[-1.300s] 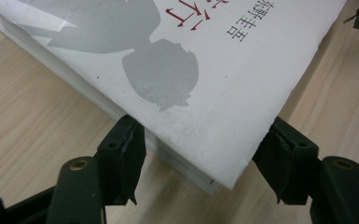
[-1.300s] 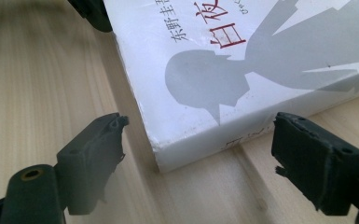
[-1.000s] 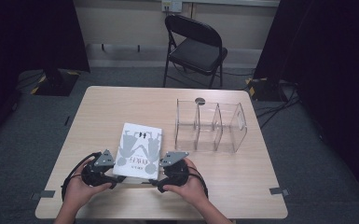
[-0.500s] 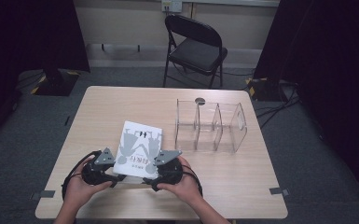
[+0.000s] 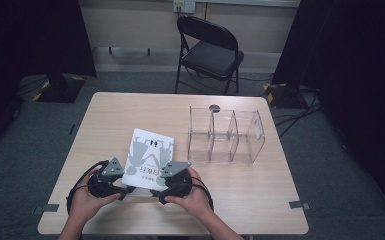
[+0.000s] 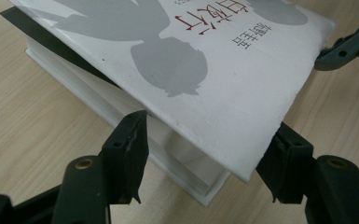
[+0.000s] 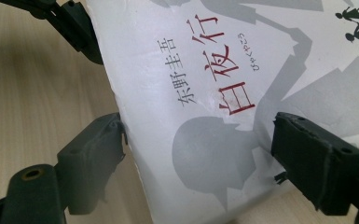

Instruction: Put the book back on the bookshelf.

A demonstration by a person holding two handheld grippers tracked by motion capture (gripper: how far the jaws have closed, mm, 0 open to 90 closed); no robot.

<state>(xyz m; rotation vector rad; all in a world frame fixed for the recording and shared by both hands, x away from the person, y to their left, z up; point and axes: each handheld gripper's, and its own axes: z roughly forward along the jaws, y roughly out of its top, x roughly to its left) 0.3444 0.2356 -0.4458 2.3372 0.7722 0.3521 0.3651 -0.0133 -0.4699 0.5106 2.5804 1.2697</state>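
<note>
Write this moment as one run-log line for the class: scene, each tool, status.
scene: white book flat on table | left tool: jaws straddle book corner | right tool: jaws straddle near edge | status: book not lifted

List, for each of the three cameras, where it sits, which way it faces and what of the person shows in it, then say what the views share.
High view: above the person's side, looking forward and down on the table; forearms, left gripper, right gripper.
Left gripper view: on the left gripper, looking along its jaws at the book, its cover lifted.
Right gripper view: on the right gripper, facing the book's cover.
Shared: the white book appears in all three.
</note>
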